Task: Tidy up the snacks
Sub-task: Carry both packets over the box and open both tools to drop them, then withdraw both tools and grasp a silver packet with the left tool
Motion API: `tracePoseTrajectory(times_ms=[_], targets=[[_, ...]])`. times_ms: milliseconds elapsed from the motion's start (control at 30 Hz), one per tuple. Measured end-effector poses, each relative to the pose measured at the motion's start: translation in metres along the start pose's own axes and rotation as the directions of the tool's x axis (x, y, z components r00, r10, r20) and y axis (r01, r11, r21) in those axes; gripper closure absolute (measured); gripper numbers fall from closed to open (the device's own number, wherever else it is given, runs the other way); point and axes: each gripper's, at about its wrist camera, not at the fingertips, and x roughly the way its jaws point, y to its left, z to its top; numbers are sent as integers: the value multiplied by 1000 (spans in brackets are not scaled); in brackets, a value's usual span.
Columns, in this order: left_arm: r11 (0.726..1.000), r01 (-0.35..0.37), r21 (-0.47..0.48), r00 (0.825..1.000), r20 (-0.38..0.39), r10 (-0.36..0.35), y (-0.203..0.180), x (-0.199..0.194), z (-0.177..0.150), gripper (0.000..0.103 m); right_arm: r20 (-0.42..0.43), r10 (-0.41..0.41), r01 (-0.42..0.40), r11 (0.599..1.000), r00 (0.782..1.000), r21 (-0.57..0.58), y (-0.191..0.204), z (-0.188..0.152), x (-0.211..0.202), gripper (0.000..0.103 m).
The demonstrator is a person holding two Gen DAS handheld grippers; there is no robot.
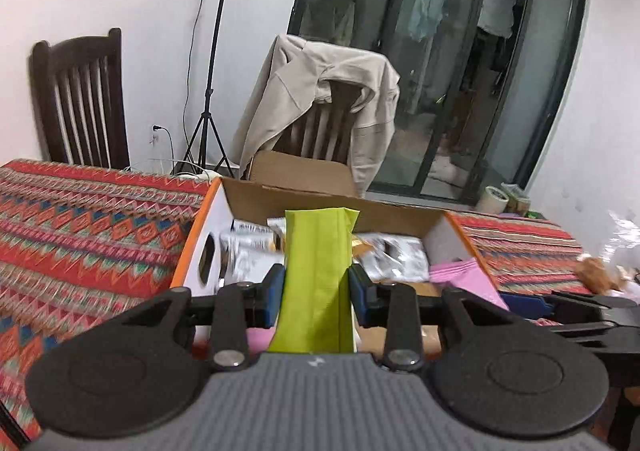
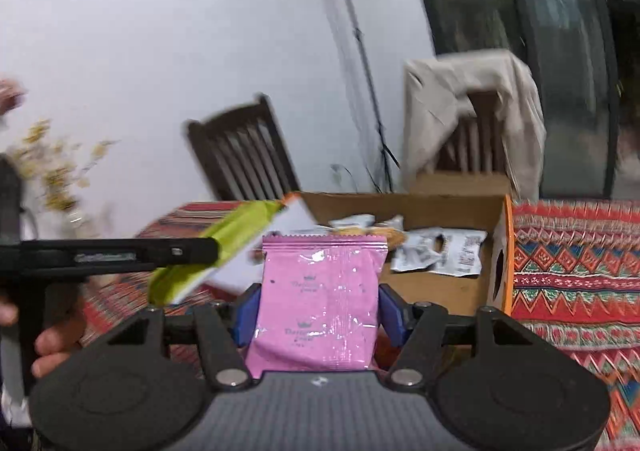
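Snack packets ride above the cardboard box [image 1: 400,217]: left gripper [image 1: 316,291] pinches a green packet [image 1: 316,271], right gripper [image 2: 316,313] a pink packet [image 2: 320,291]. Both look light, crinkly, probably slippery; mid-body side grips suit.

The open-topped cardboard box [image 1: 400,213] stands clear from above; silver packets [image 1: 394,257] crowd its far floor. Its walls block the sides, and a draped chair [image 1: 320,107] stands just beyond.
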Motion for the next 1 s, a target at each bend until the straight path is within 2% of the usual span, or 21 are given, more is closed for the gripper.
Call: tracePoseTrajectory(times_ms=[167, 267, 333, 400, 433, 500, 700, 767, 833, 900, 933, 1000], targets=[[999, -35, -20, 997, -63, 33, 7, 61, 5, 68, -108, -158, 155, 987, 982, -34, -19, 25, 87, 43], [998, -34, -53, 996, -88, 29, 12, 81, 0, 67, -169, -213, 202, 976, 962, -78, -19, 27, 127, 42], [997, -6, -80, 994, -112, -3, 17, 84, -2, 49, -202, -240, 223, 969, 950, -103, -17, 24, 148, 42], [996, 34, -81, 992, -117, -43, 22, 82, -4, 46, -217, -219, 204, 975, 951, -88, -17, 18, 156, 41], [997, 35, -62, 993, -112, -42, 23, 79, -4, 46, -221, -196, 185, 980, 955, -72, -16, 16, 156, 39], [999, 27, -27, 995, -96, -30, 26, 68, -3, 46, -211, -163, 155, 987, 964, -50, -16, 15, 149, 34], [998, 30, 60, 999, -33, -28, 25, 7, 6, 45, -123, -166, 161, 986, 978, -52, -11, 28, 99, 34], [996, 25, 90, 1000, -17, -23, 24, -19, 5, 41, -87, -170, 165, 984, 982, -68, -6, 32, 71, 33], [993, 17, 115, 1000, 3, -17, 24, -49, -2, 33, -54, -172, 167, 983, 984, -82, 0, 34, 39, 33], [990, 9, 144, 999, 40, -15, 23, -85, -14, 22, -21, -169, 166, 980, 985, -106, 7, 33, 5, 27], [988, 5, 156, 998, 60, -15, 21, -102, -21, 19, 0, -173, 172, 977, 985, -127, 13, 28, -15, 20], [983, 10, 184, 995, 92, -28, 20, -137, -39, 16, 41, -181, 185, 966, 983, -178, 24, 16, -49, 17]])
